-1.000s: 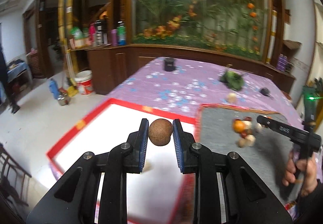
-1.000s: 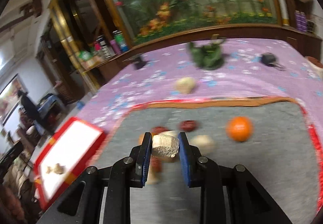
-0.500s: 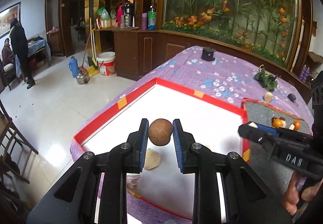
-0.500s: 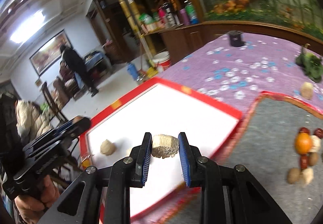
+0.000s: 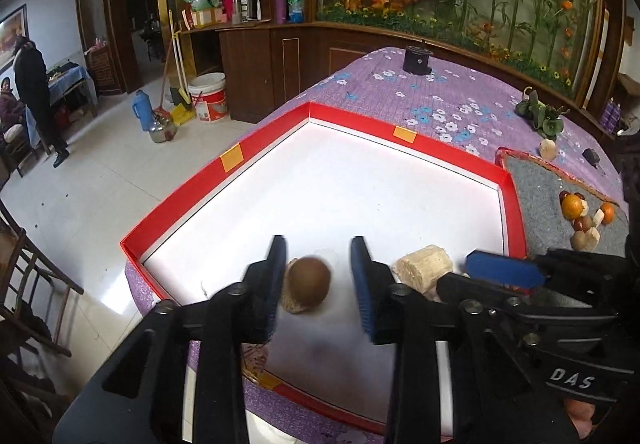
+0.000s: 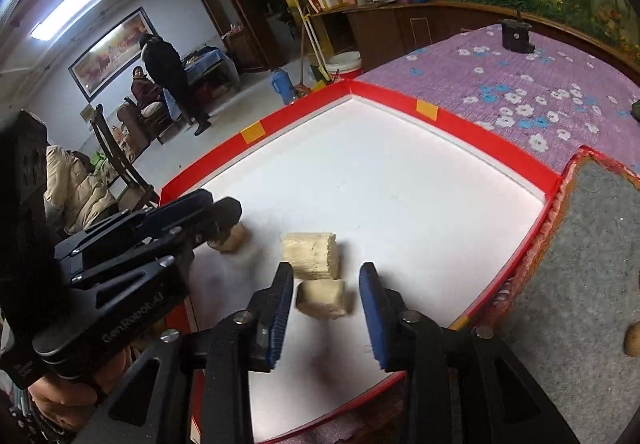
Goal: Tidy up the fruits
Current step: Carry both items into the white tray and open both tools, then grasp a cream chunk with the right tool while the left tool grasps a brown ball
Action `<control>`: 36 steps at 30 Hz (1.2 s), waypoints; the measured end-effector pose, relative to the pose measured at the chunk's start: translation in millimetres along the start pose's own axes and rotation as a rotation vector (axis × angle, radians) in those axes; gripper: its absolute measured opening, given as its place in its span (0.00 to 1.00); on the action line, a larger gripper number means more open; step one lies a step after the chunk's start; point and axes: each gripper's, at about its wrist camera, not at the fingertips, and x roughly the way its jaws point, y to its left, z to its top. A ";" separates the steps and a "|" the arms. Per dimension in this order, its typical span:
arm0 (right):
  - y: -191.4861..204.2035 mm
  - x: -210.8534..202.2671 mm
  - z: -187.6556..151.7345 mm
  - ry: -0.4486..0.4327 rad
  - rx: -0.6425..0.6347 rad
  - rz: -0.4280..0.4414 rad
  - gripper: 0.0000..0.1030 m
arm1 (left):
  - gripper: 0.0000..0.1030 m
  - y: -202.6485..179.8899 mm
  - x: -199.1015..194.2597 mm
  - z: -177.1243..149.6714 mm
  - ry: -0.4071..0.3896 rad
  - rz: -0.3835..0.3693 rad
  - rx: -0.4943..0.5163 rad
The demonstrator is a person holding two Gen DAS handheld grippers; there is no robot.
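Both grippers hang low over the near corner of the white tray with a red rim (image 5: 400, 142). The jaws of my left gripper (image 5: 318, 248) are opening. A brown round fruit (image 5: 308, 282), blurred, lies between them beside the left pad, with a gap to the right pad, over a pale piece (image 5: 294, 306). My right gripper (image 6: 326, 272) is opening too. A pale fibrous chunk (image 6: 324, 298) sits loose between its pads on the tray (image 6: 424, 112). A second pale chunk (image 6: 310, 254) lies just beyond it. The left gripper's fingertips (image 6: 224, 208) cover a tan piece (image 6: 232, 238).
A grey mat (image 5: 536, 180) to the right of the tray holds several small fruits, among them an orange one (image 5: 572, 206). The purple flowered cloth (image 5: 440, 96) carries a black holder (image 5: 416, 60) and a green object (image 5: 540, 112). People stand far left across the floor.
The right gripper swung from the grey mat over to the white tray. Both grippers sank toward the tray and their jaws widened, so the brown fruit and the pale chunk came free of the pads.
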 end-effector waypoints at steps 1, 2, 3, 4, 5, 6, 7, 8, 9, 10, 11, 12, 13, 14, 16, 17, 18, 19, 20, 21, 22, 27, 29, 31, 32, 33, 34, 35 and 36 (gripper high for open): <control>-2.1 -4.5 -0.1 -0.016 0.006 -0.002 0.37 | 0.47 -2.5 -3.4 0.7 -0.013 0.003 0.001; -4.6 -10.4 -0.3 -0.034 0.016 0.009 0.37 | 0.52 -4.2 -6.2 1.5 -0.024 0.007 0.003; -7.3 -16.6 -0.6 -0.051 0.024 0.021 0.38 | 0.53 -7.1 -10.1 2.1 -0.039 0.010 0.010; -12.6 -26.3 -1.4 -0.078 0.033 0.021 0.38 | 0.53 -9.6 -13.3 3.0 -0.050 0.008 0.022; -16.2 -33.7 -1.6 -0.095 0.036 0.007 0.38 | 0.53 -13.6 -16.2 3.4 -0.057 0.003 0.034; -20.9 -42.1 -2.0 -0.111 0.039 -0.013 0.39 | 0.53 -16.1 -18.0 4.1 -0.060 -0.002 0.042; -28.9 -51.2 -4.0 -0.125 0.046 -0.033 0.40 | 0.53 -22.3 -20.4 4.5 -0.064 -0.014 0.057; -37.6 -60.6 -7.0 -0.136 0.059 -0.052 0.40 | 0.53 -27.9 -22.2 4.0 -0.066 -0.026 0.070; -48.9 -70.0 -10.1 -0.145 0.078 -0.074 0.40 | 0.53 -32.6 -23.6 3.8 -0.066 -0.035 0.080; -60.5 -80.3 -14.8 -0.154 0.100 -0.092 0.40 | 0.53 -40.6 -25.8 2.8 -0.067 -0.049 0.097; -73.4 -91.2 -20.2 -0.163 0.127 -0.109 0.40 | 0.53 -47.2 -26.8 1.5 -0.066 -0.059 0.112; -85.8 -100.0 -23.8 -0.168 0.152 -0.126 0.41 | 0.53 -52.1 -27.5 1.0 -0.064 -0.067 0.123; -100.8 -112.0 -31.7 -0.173 0.179 -0.154 0.41 | 0.53 -61.6 -29.1 -0.7 -0.062 -0.083 0.145; -111.5 -120.0 -37.1 -0.174 0.193 -0.176 0.41 | 0.53 -68.3 -30.1 -1.9 -0.061 -0.094 0.160; -132.1 -137.3 -51.3 -0.178 0.219 -0.226 0.41 | 0.53 -83.6 -32.9 -4.2 -0.061 -0.116 0.189; -143.4 -144.2 -56.9 -0.177 0.237 -0.242 0.41 | 0.53 -91.1 -34.5 -5.2 -0.061 -0.130 0.205; -154.3 -148.3 -61.6 -0.163 0.257 -0.253 0.41 | 0.53 -98.9 -35.7 -5.9 -0.061 -0.141 0.219; -162.5 -150.1 -63.5 -0.148 0.268 -0.256 0.41 | 0.53 -109.1 -37.6 -6.9 -0.060 -0.161 0.243; -170.4 -148.7 -66.0 -0.126 0.278 -0.260 0.41 | 0.53 -116.9 -38.8 -7.8 -0.056 -0.178 0.262; -174.8 -146.7 -66.4 -0.108 0.276 -0.261 0.41 | 0.53 -122.0 -39.4 -8.1 -0.052 -0.188 0.273; -178.1 -142.0 -65.7 -0.087 0.264 -0.268 0.41 | 0.53 -130.7 -40.3 -8.9 -0.044 -0.204 0.291; -180.8 -119.2 -59.0 -0.057 0.206 -0.324 0.32 | 0.53 -151.6 -42.3 -12.6 -0.019 -0.236 0.347; -181.4 -107.3 -56.9 -0.038 0.182 -0.343 0.26 | 0.53 -157.6 -40.5 -11.8 -0.003 -0.252 0.360; -179.9 -107.1 -56.9 -0.049 0.166 -0.346 0.16 | 0.53 -164.0 -37.4 -10.4 0.008 -0.262 0.371; -182.9 -110.2 -58.1 -0.064 0.185 -0.322 0.13 | 0.53 -168.2 -35.9 -9.5 0.011 -0.265 0.380; -188.7 -114.7 -60.7 -0.086 0.214 -0.287 0.13 | 0.53 -172.8 -33.3 -8.5 0.016 -0.269 0.389; -195.2 -119.0 -62.6 -0.102 0.246 -0.267 0.13 | 0.53 -180.1 -29.6 -6.7 0.023 -0.274 0.402; -199.7 -124.3 -64.2 -0.118 0.272 -0.252 0.13 | 0.53 -186.7 -26.5 -5.2 0.027 -0.283 0.413; -205.5 -130.8 -65.0 -0.140 0.306 -0.224 0.13 | 0.53 -191.6 -23.9 -4.6 0.030 -0.292 0.422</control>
